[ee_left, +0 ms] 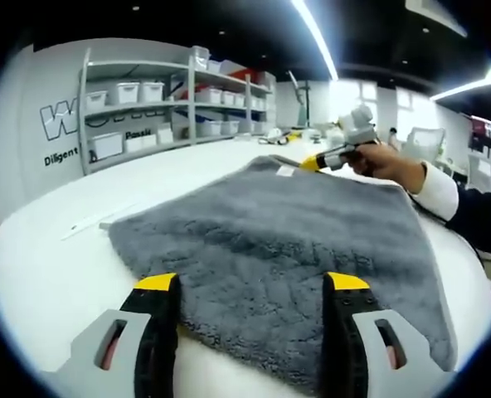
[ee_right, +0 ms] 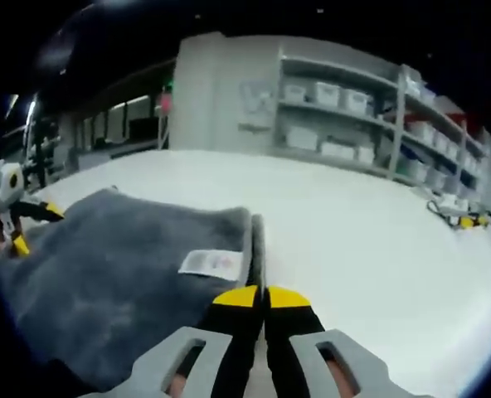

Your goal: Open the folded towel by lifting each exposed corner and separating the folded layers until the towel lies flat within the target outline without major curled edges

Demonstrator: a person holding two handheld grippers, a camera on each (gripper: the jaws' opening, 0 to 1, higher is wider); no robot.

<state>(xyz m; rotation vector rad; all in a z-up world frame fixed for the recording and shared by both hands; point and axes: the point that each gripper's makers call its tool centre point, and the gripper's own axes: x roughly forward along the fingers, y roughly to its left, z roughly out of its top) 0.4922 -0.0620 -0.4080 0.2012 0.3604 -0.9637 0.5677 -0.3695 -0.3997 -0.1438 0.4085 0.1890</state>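
Right claw point(ee_right: 264, 297), yellow-tipped, is pinched shut on the far hem of the grey plush towel point(ee_right: 121, 265), just beside its white care label point(ee_right: 210, 263). Left claw point(ee_left: 251, 286) stands open, astride the near hem, gripping nothing. Advice: close the left first, then draw both hems apart low over the white counter point(ee_left: 55, 265). Count: one towel, one label, two claws.

Grey towel point(ee_left: 279, 240), white table point(ee_left: 55, 274), yellow-tipped left gripper point(ee_left: 252, 283).
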